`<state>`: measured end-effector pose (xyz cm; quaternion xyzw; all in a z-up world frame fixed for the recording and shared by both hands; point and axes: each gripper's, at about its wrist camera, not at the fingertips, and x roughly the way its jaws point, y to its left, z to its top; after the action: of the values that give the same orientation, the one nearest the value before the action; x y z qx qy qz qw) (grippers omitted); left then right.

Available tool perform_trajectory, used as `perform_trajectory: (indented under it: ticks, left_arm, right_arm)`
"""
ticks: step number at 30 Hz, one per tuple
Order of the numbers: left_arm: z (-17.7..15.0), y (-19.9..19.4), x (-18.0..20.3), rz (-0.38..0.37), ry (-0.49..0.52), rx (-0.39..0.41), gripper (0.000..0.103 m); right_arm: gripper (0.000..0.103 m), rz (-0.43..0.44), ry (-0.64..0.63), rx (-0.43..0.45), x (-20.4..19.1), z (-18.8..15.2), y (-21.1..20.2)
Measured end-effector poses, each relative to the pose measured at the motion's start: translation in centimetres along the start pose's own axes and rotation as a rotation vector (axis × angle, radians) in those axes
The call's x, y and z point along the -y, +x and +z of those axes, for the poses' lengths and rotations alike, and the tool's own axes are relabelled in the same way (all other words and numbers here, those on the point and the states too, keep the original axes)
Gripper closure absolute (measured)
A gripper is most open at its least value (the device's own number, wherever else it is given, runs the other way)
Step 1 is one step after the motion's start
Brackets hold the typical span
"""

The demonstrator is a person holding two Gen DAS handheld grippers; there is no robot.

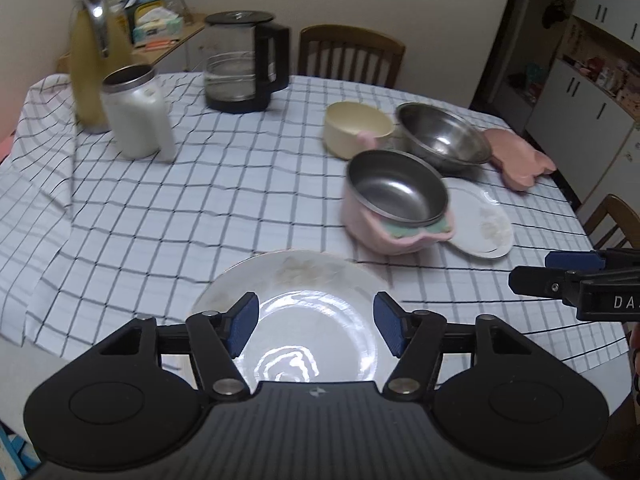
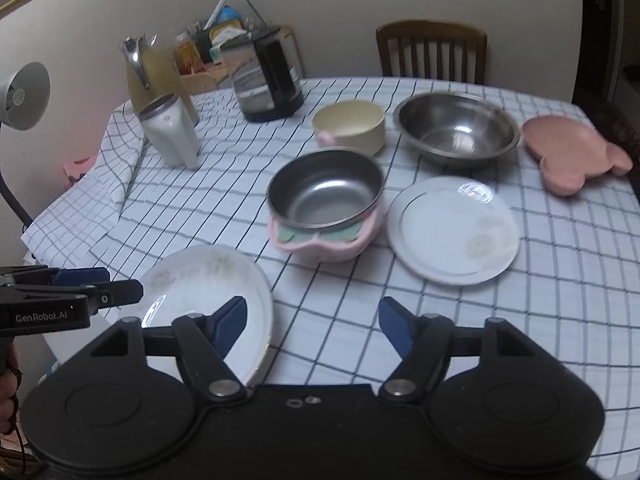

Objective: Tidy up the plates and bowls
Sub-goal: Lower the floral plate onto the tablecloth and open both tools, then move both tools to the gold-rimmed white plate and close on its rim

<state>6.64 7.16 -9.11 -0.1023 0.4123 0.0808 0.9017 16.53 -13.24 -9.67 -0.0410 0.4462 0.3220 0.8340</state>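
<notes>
A large white plate [image 1: 304,312] [image 2: 204,292] lies near the table's front edge. My left gripper [image 1: 316,330] hovers above it, open, with nothing between its pads. My right gripper [image 2: 310,326] is open over bare tablecloth just right of that plate. Behind sit a steel bowl in a pink holder [image 1: 394,200] [image 2: 324,200], a small white plate [image 1: 480,220] [image 2: 452,230], a cream bowl [image 1: 356,128] [image 2: 350,126], a large steel bowl [image 1: 440,138] [image 2: 456,128] and a pink bear-shaped plate [image 1: 520,160] [image 2: 572,152].
A glass kettle [image 1: 244,64] [image 2: 268,76], a white jug [image 1: 136,116] [image 2: 170,132] and a yellow thermos [image 1: 94,60] [image 2: 148,68] stand at the back left on the checked tablecloth [image 1: 200,200]. Wooden chairs [image 2: 432,52] stand behind the table. A lamp [image 2: 24,96] is at left.
</notes>
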Motion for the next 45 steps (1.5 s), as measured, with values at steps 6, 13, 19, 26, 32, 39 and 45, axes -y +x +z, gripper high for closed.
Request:
perform_trajectory:
  ticks: [6,13,19,26,32,39,45]
  left_arm:
    - [1.2,0.8,4.9,-0.042,0.037,0.029,0.029]
    - [2.6,2.8,9.9,-0.047,0.03,0.054,0.025]
    - [3.2,5.6,13.0,-0.028,-0.012,0.041,0.025]
    - [3.6,9.1,15.6,0.03,-0.082,0.012,0.025]
    - [3.8,12.1,17.5,0.06,-0.13,-0.024,0.025]
    - [4.0,15.2,17.8,0.074,-0.239,-0.08,0.026]
    - [3.9,16.9,17.1,0.082,-0.328,-0.103,0.046]
  right_arm:
    - [0.017,-0.04,0.001,0.048,3.5,0.8,-1.9]
    - [0.002,-0.082,-0.011,0.093,7.9,1.8,-3.2]
    - [0.002,-0.095,-0.037,0.088,11.5,2.9,-2.7]
    - [0.002,-0.086,-0.078,0.05,15.4,4.5,-0.6]
    - [0.002,-0.064,-0.125,0.004,17.8,6.1,2.1]
    - [0.011,-0.014,-0.144,-0.091,20.0,8.3,6.5]
    - [0.024,0.029,-0.14,-0.165,21.0,9.9,10.0]
